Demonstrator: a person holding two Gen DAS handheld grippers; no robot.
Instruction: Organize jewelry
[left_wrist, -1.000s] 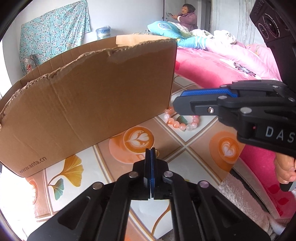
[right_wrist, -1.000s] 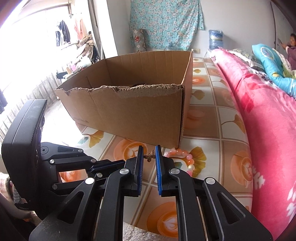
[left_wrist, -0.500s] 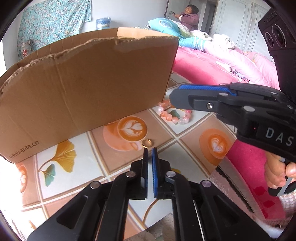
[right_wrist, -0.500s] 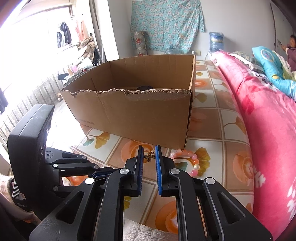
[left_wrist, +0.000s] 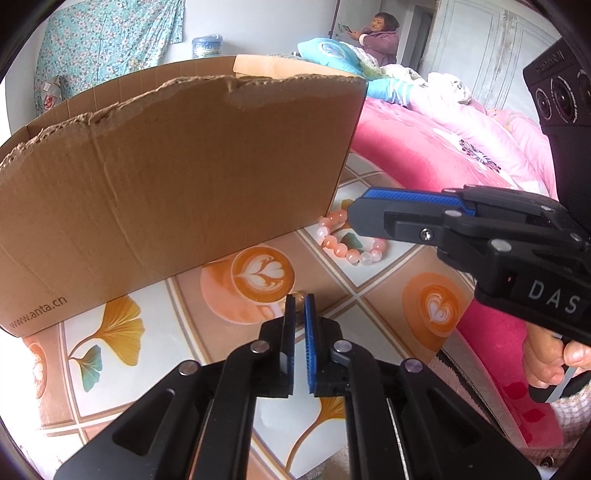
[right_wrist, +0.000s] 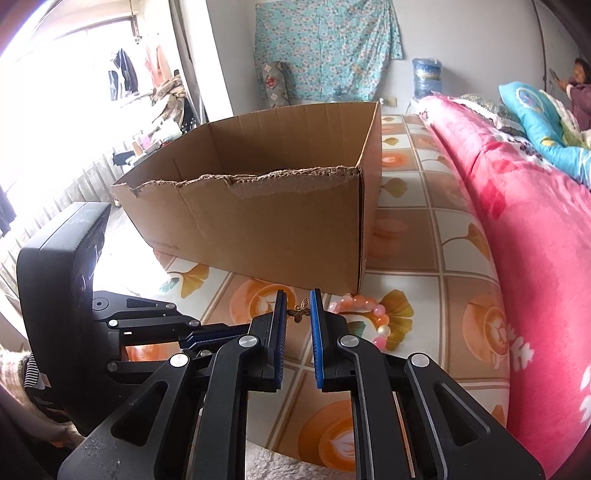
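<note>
The left gripper (left_wrist: 299, 306) has its jaws nearly pressed together, and the small gold ring (left_wrist: 299, 297) sits right at their tips. The right gripper (right_wrist: 298, 314) pinches a butterfly charm (right_wrist: 300, 312). The cardboard box (right_wrist: 295, 221) waits just ahead.

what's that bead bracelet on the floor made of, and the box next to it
Bead bracelet: glossy, slightly translucent pink and white beads, perhaps glass, stone or plastic; the shine doesn't settle it. Box: plain brown corrugated cardboard, matte, with a torn, fluted top edge.

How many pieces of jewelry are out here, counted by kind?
Bead bracelet: 1
Gold ring: 1
Butterfly charm: 1
Total: 3
</note>
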